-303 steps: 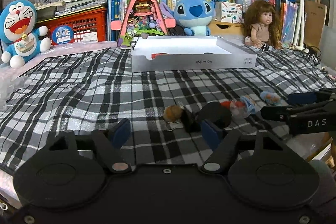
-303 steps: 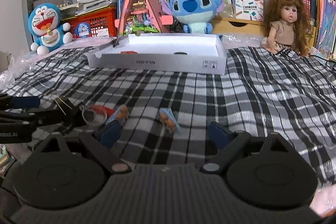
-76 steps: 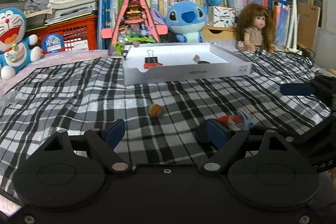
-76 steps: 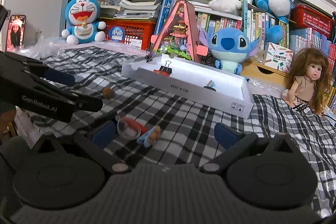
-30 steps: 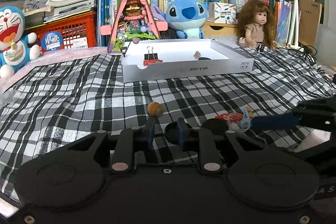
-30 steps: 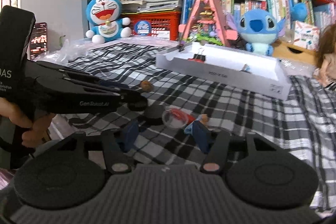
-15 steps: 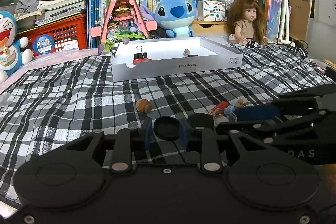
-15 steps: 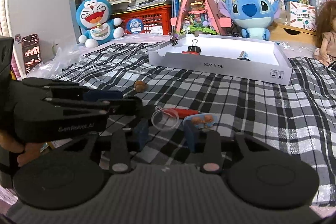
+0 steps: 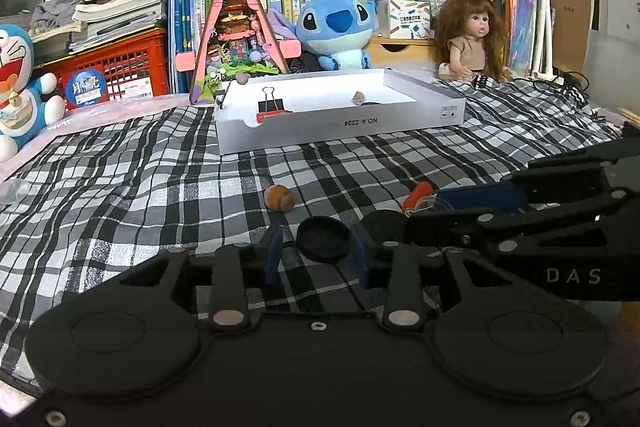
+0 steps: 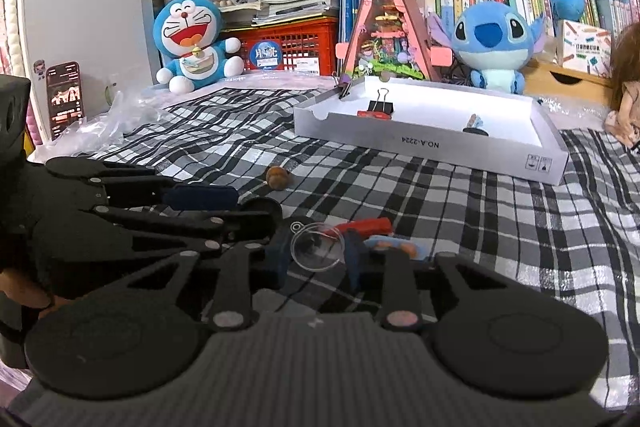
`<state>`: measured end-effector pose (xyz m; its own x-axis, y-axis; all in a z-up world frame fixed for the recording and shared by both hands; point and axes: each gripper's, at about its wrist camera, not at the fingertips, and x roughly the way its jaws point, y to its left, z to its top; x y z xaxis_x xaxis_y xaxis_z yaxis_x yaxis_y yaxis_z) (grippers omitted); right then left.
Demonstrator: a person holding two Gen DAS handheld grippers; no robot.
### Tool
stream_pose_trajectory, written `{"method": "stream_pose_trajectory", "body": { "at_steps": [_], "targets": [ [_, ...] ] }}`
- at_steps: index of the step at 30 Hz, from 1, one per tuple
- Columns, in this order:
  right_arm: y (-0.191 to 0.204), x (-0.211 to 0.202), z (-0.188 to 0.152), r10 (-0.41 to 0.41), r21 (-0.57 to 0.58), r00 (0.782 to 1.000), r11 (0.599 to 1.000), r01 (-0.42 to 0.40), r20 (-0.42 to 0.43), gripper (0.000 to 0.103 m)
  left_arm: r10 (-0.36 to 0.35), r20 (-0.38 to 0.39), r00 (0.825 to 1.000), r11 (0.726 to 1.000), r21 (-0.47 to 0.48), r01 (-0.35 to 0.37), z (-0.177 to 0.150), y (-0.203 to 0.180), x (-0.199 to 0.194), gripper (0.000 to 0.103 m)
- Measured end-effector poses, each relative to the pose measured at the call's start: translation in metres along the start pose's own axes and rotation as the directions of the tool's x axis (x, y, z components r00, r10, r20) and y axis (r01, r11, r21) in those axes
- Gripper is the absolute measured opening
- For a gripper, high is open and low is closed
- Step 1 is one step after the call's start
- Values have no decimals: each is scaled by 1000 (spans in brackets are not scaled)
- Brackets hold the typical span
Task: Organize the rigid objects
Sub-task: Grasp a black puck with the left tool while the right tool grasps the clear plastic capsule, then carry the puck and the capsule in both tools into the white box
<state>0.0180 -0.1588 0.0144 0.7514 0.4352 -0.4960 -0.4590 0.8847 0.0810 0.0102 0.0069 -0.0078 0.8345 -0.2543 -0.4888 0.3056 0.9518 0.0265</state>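
Tray (image 9: 340, 131) at the far side of the plaid cloth (image 9: 120, 195) holds a binder clip (image 9: 271, 103) and a small figure on a dark base (image 9: 359, 97): two items done

Left on the cloth: black disc (image 9: 323, 238), second black disc (image 9: 384, 223), nut-like brown bit (image 9: 280, 197), clear round piece (image 10: 317, 247), red piece (image 10: 366, 225), blue-orange piece (image 10: 394, 247)

Left gripper (image 9: 316, 255): jaws opening, narrow gap, black disc between the pads; can't tell if the pads press it. Right gripper (image 10: 316, 259): jaws closing on the clear round piece, contact not clear

Vs ten seconds back: tray then showed only the red clip edge, now clip plus figure; both grippers were wide open then, now narrowed around items; the brown bit now lies clear of the pile
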Motion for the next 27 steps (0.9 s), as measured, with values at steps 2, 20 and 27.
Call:
{"method": "stream_pose_trajectory", "body": {
  "at_steps": [2, 20, 27],
  "targets": [
    [1, -1, 1, -2, -6, 1000, 1000, 2, 2, 34, -1, -1, 1000, 1000, 2, 1, 0, -1, 1, 36],
    [-16, -7, 6, -73, 54, 997, 996, 71, 21, 34, 41, 22, 999, 999, -15, -40, 7, 3, 10, 36],
    [-19, -7, 4, -82, 70, 997, 994, 81, 16, 34, 71, 9, 997, 996, -55, -71, 8, 14, 9, 36]
  ]
}}
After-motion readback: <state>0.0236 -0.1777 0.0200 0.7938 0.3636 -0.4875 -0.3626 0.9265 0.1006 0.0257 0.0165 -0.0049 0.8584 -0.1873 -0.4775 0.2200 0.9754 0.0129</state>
